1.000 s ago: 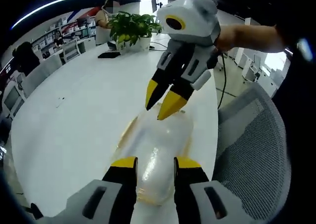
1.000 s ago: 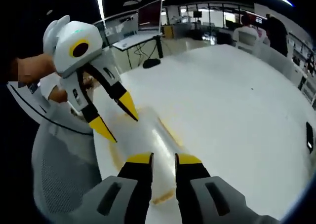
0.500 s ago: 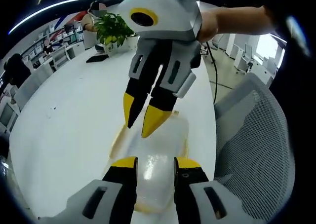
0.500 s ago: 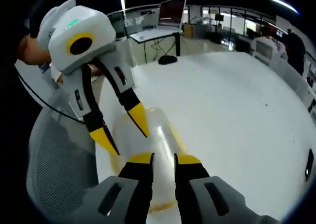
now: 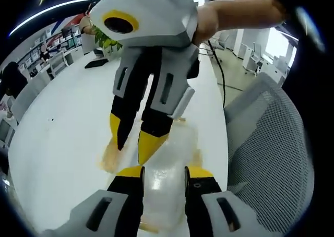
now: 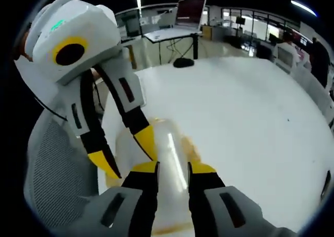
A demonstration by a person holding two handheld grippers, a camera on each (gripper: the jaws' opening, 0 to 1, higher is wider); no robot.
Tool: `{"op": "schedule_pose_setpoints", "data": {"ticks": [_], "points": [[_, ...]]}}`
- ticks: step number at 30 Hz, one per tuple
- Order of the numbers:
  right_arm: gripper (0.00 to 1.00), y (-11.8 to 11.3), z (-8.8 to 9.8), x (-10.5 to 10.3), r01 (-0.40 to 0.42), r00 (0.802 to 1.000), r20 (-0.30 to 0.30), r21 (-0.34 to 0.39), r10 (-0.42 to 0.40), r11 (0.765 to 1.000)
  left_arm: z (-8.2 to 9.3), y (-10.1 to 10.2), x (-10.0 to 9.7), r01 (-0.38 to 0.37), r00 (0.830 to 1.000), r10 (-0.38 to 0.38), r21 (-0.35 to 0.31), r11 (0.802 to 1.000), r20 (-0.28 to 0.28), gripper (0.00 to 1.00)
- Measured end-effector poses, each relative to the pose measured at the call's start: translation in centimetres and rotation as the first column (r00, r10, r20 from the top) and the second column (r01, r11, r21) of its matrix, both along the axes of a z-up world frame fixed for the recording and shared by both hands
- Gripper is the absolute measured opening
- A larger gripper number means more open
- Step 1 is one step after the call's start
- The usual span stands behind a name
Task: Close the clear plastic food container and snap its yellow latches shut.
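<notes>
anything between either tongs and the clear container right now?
Nothing visible. In the left gripper view, the left tongs straddle the near end of the clear plastic container and the right tongs come down on its lid from above. The right gripper view agrees. The white table around it looks bare.

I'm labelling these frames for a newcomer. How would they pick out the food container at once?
Find the big white table; near its edge by the grey mesh chair lies the clear plastic container. It is see-through with yellow latches, under both grippers' jaws.
</notes>
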State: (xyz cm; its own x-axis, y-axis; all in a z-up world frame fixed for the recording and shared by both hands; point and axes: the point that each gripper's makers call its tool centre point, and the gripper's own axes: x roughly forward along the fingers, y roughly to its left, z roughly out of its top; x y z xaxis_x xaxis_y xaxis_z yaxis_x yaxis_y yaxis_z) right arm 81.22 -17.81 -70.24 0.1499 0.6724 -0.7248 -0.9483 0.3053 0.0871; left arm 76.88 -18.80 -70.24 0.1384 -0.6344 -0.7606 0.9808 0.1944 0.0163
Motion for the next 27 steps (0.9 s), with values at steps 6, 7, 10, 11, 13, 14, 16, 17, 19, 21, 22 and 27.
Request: {"op": "schedule_pose_setpoints", "data": {"ticks": [6, 7, 10, 11, 13, 14, 16, 17, 19, 21, 22, 27], "points": [[0.26, -0.2, -0.1, 0.8, -0.009, 1.000, -0.001, -0.008, 0.009, 1.000, -0.4, 0.1, -0.9, 0.026, 0.999, -0.026, 0.014, 1.000, 0.021, 0.34], [0.27, -0.2, -0.2, 0.8, -0.011, 1.000, -0.006, -0.010, 0.011, 1.000, -0.4, 0.1, -1.0, 0.027, 0.999, -0.027, 0.017, 1.000, 0.023, 0.35], [0.28, -0.2, -0.5, 0.9, -0.022, 1.000, -0.016, -0.016, 0.021, 1.000, -0.8, 0.3, -1.4, 0.042, 0.998, -0.044, 0.035, 0.998, 0.038, 0.38], [0.28, -0.2, -0.6, 0.9, -0.033, 0.999, -0.017, -0.017, 0.033, 0.999, -0.9, 0.4, -1.5, 0.049, 0.998, -0.051, 0.041, 0.998, 0.042, 0.38], [0.28, -0.2, -0.8, 1.0, -0.045, 0.999, -0.025, -0.024, 0.044, 0.999, -1.0, 0.4, -1.6, 0.060, 0.996, -0.063, 0.044, 0.997, 0.061, 0.39], [0.28, -0.3, -0.9, 1.2, -0.044, 0.999, -0.031, -0.029, 0.043, 0.999, -1.0, 0.4, -1.8, 0.061, 0.996, -0.064, 0.046, 0.997, 0.062, 0.39], [0.29, -0.4, -1.0, 1.6, -0.034, 0.999, -0.040, -0.033, 0.033, 0.999, -1.0, 0.4, -1.9, 0.067, 0.995, -0.070, 0.048, 0.997, 0.071, 0.38], [0.29, -0.3, -0.9, 1.6, -0.032, 0.999, -0.045, -0.027, 0.031, 0.999, -0.9, 0.3, -2.0, 0.077, 0.994, -0.081, 0.048, 0.996, 0.079, 0.37], [0.32, -0.1, -0.8, 1.5, -0.041, 0.997, -0.058, -0.015, 0.040, 0.999, -0.8, 0.1, -2.2, 0.088, 0.992, -0.091, 0.038, 0.995, 0.086, 0.37], [0.35, -0.1, -1.1, 1.4, -0.052, 0.997, -0.064, -0.026, 0.051, 0.998, -0.8, 0.0, -2.3, 0.091, 0.992, -0.094, 0.033, 0.995, 0.089, 0.37], [0.35, -0.1, -1.3, 1.3, -0.063, 0.996, -0.067, -0.033, 0.060, 0.997, -0.9, -0.1, -2.3, 0.095, 0.991, -0.098, 0.034, 0.995, 0.095, 0.37], [0.36, 0.1, -1.5, 1.0, -0.088, 0.991, -0.102, -0.033, 0.084, 0.996, -1.3, -0.3, -2.2, 0.130, 0.977, -0.139, 0.067, 0.989, 0.159, 0.37]]}}
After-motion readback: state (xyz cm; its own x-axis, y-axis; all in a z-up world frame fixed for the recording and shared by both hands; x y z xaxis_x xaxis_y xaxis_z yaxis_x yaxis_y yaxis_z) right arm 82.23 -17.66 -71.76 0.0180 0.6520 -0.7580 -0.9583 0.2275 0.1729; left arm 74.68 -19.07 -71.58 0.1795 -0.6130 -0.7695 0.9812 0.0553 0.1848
